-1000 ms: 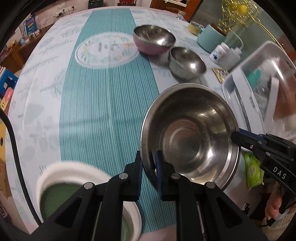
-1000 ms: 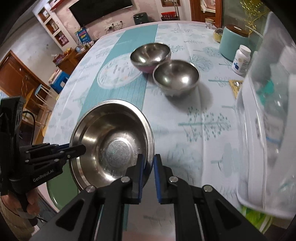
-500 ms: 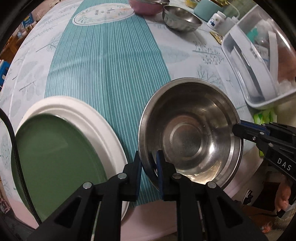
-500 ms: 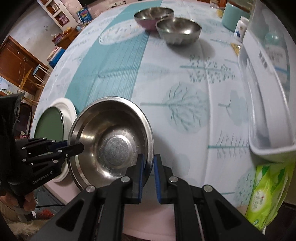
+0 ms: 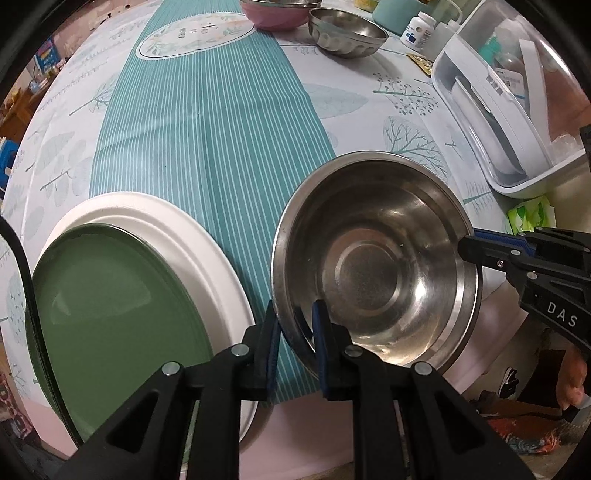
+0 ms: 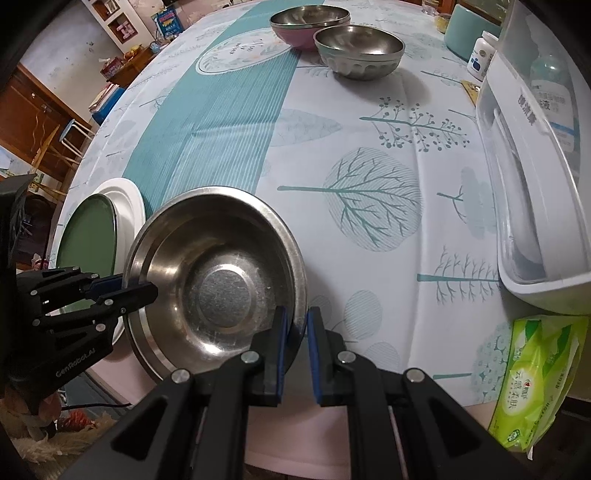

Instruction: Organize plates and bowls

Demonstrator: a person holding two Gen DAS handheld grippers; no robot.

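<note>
Both grippers hold one large steel bowl (image 5: pixel 373 258) by its rim, over the near table edge. My left gripper (image 5: pixel 294 325) is shut on its left rim; it shows in the right wrist view (image 6: pixel 122 290). My right gripper (image 6: pixel 295 328) is shut on the bowl's (image 6: pixel 214 280) right rim; it shows in the left wrist view (image 5: pixel 469 247). A green plate (image 5: pixel 110 314) lies on a white plate (image 5: pixel 192 236) left of the bowl. A steel bowl (image 6: pixel 358 50) and a pink-sided bowl (image 6: pixel 308 24) stand at the far end.
A white plastic bin (image 6: pixel 532 206) with bottles stands along the right edge. A green tissue pack (image 6: pixel 532 376) lies in front of it. A white pill bottle (image 6: pixel 482 55) and a teal canister (image 6: pixel 469 31) stand at the far right.
The steel bowl, held by both grippers, has come back toward the near table edge and lower. The green and white plates came into view on its left.
</note>
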